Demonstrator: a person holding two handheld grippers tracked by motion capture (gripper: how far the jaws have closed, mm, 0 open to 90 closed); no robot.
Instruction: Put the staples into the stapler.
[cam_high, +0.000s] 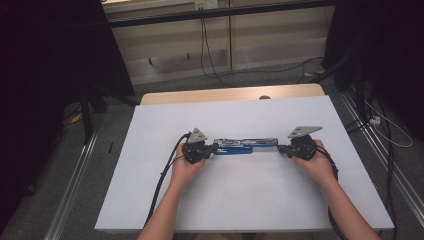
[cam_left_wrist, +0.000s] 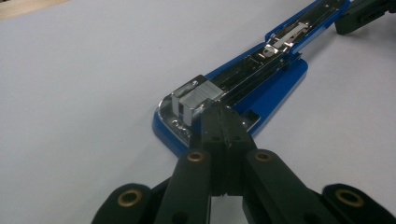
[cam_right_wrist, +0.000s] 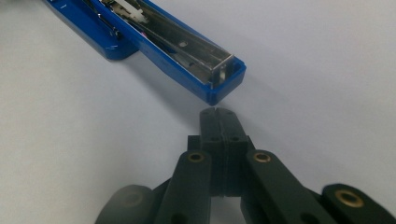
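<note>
A blue stapler (cam_high: 245, 145) lies swung open flat on the white table top (cam_high: 240, 200), with its metal staple rail facing up. My left gripper (cam_high: 212, 148) is at the stapler's left end. In the left gripper view its jaws are pressed together, and the left gripper (cam_left_wrist: 223, 114) tips rest on the stapler (cam_left_wrist: 275, 88) beside the silver magazine head. My right gripper (cam_high: 282, 148) is at the opposite end. In the right gripper view the right gripper (cam_right_wrist: 217, 112) has its jaws together, just short of the blue tip of the stapler (cam_right_wrist: 177, 51), with nothing held.
A strip of wooden table (cam_high: 200, 95) shows behind the white top. Cables (cam_high: 210, 60) run over the grey floor beyond it, and dark curtains hang at both sides. A metal rail (cam_high: 75, 175) runs along the floor on the left.
</note>
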